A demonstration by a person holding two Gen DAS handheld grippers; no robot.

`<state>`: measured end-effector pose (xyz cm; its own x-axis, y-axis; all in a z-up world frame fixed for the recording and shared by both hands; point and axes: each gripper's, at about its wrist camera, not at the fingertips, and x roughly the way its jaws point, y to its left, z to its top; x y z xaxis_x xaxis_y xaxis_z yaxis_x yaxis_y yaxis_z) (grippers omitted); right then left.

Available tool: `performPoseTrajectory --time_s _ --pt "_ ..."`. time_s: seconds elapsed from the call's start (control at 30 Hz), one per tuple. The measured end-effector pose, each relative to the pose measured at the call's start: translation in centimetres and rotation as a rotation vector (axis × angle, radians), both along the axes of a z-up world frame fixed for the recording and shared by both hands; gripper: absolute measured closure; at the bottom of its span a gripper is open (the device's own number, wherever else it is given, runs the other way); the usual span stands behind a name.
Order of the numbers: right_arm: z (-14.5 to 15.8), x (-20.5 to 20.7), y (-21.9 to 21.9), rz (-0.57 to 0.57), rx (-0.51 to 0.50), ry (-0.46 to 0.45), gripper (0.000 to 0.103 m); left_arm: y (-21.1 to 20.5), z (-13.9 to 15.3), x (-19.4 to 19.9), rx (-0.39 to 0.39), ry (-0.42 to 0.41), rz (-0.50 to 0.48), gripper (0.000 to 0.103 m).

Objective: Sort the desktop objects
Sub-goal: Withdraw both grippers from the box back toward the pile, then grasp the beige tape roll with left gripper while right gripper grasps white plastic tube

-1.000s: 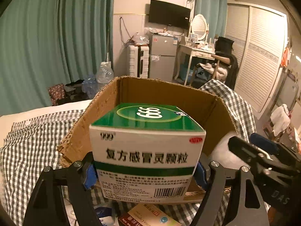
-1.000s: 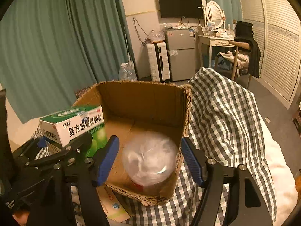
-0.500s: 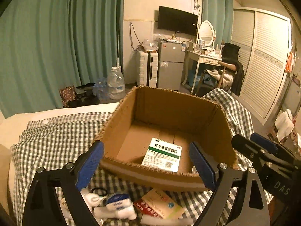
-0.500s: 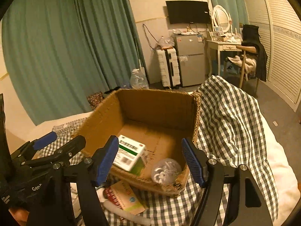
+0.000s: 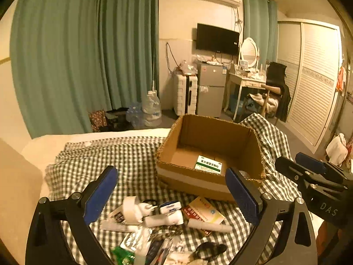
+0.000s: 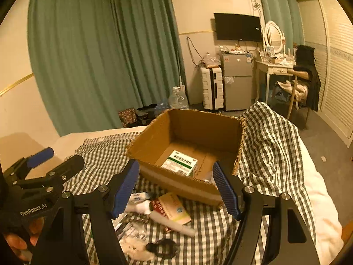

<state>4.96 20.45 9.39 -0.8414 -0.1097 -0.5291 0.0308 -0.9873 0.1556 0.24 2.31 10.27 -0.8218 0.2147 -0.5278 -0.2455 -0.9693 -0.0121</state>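
Note:
An open cardboard box (image 5: 251, 145) (image 6: 154, 141) stands on the checked cloth. A green-and-white medicine box (image 5: 208, 164) (image 6: 179, 163) lies inside it. My left gripper (image 5: 171, 192) is open and empty, held back above a pile of small items: a white tube (image 5: 209, 225), a red-and-yellow packet (image 5: 204, 209) (image 6: 172, 207) and white bottles (image 5: 163, 217). My right gripper (image 6: 176, 187) is open and empty, in front of the box's near wall. A clear round container inside the box is mostly hidden behind the right finger.
The checked cloth (image 5: 114, 159) covers a bed with a white edge (image 6: 317, 190). A black ring-like object (image 6: 163, 247) lies near the front. Curtains, a suitcase, a fridge and a dressing table stand far behind.
The left gripper let the medicine box go into the cardboard box and the right gripper released the clear container there. Both grippers opened and pulled back and up, away from the box.

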Motion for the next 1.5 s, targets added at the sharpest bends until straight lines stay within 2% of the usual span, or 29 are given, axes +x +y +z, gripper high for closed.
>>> performPoseTrajectory --time_s 0.17,0.3,0.47,0.67,0.77,0.9,1.1,1.2,1.3,1.43,1.5 --pt "0.9 2.6 -1.9 0.045 0.017 0.033 0.024 -1.7 0.9 2.5 0.037 0.016 -0.004 0.0" --pt "0.2 3.4 -2.9 0.075 0.005 0.047 0.016 -2.9 -0.4 3.9 0.029 0.008 0.01 0.0" --pt "-2.5 2.9 -3.7 0.096 -0.011 0.021 0.015 -4.4 -4.4 4.0 0.031 -0.048 0.055 0.0" --pt "-7.0 1.2 -3.8 0.112 -0.025 -0.031 0.015 -6.3 -9.8 3.8 0.087 -0.099 0.135 0.0" --pt "-9.5 0.1 -3.6 0.128 -0.032 -0.075 0.015 -6.8 -12.1 2.7 0.099 -0.131 0.159 0.0" --pt "-12.6 -1.4 -3.9 0.153 0.016 -0.131 0.015 -7.3 -14.3 0.9 0.097 -0.152 0.192 0.0" --pt "-16.9 -4.0 -5.7 0.221 0.13 -0.218 0.015 -7.6 -17.6 -3.5 0.109 -0.209 0.202 0.0" --pt "-18.1 -5.0 -6.4 0.226 0.183 -0.24 0.015 -7.2 -19.3 -5.7 0.084 -0.226 0.189 0.0" --pt "-19.5 -6.1 -6.5 0.231 0.205 -0.285 0.018 -7.0 -20.3 -7.5 0.076 -0.251 0.162 0.004" --pt "-20.8 -7.0 -6.4 0.234 0.214 -0.334 0.026 -7.4 -21.2 -8.6 0.09 -0.24 0.146 0.006" --pt "-21.2 -7.4 -6.5 0.241 0.219 -0.353 0.03 -7.7 -21.6 -9.1 0.097 -0.248 0.15 0.016"
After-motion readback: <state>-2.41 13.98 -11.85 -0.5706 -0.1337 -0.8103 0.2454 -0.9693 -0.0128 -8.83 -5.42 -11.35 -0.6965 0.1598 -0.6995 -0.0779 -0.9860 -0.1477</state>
